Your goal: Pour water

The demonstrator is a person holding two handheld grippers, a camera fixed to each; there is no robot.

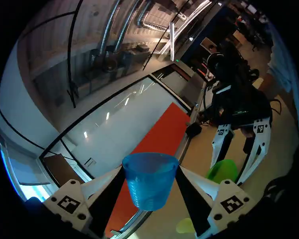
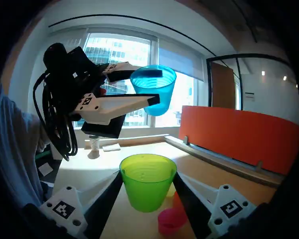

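We judge this to be the line-up just ahead of the pour. Our left gripper [image 1: 150,175] is clamped on a translucent blue plastic cup [image 1: 150,181], a finger pressing each side, and our right gripper [image 2: 148,178] grips a translucent green plastic cup [image 2: 148,184] the same way. In the right gripper view the blue cup hangs roughly upright, higher than the green one and a little beyond it, the two well apart. The next move calls for bringing the blue rim over the green mouth and tipping slowly, with the green cup held level above the pale wooden tabletop [image 2: 197,163]. Whether the blue cup holds water we cannot tell.
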